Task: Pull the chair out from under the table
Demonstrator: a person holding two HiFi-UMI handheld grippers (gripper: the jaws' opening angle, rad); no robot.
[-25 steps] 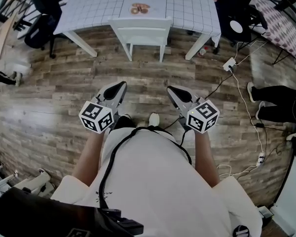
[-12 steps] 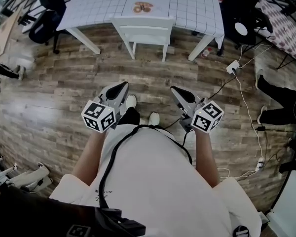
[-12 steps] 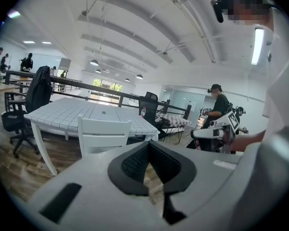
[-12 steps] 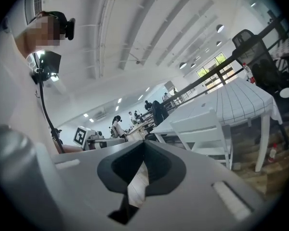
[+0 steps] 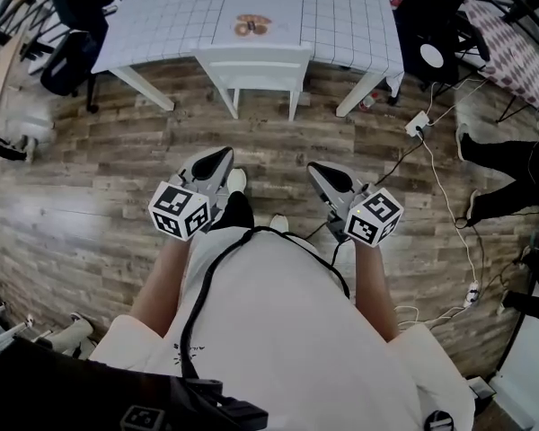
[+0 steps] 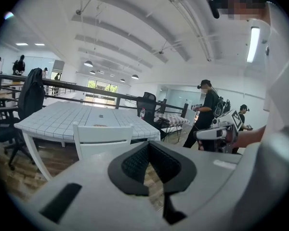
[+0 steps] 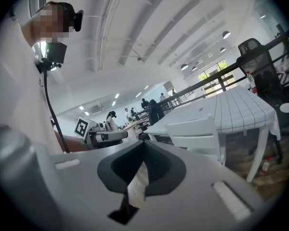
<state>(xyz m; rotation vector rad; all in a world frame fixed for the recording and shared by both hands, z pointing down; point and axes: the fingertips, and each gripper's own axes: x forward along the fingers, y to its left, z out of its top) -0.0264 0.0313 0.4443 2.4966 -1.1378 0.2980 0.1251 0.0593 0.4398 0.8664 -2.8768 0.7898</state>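
A white chair [image 5: 256,68] stands tucked under the front edge of a white grid-topped table [image 5: 341,12], its backrest facing me. Both grippers hang in front of my body over the wood floor, well short of the chair and apart from it. My left gripper [image 5: 219,157] is shut with nothing between its pads; my right gripper [image 5: 315,169] is likewise shut and empty. In the left gripper view the chair [image 6: 103,137] shows beyond the closed left gripper [image 6: 149,146]. The right gripper view has the chair [image 7: 195,134] to the right of the closed right gripper [image 7: 144,146].
A small brown item [image 5: 248,25] lies on the table. Dark office chairs [image 5: 72,34] stand at the left. A power strip [image 5: 418,119] and cables trail over the floor at the right, near another person's legs [image 5: 508,151]. A patterned table [image 5: 512,34] is at far right.
I have stepped forward, one foot now ahead between the grippers. Both grippers have come a little nearer the chair and stay shut.
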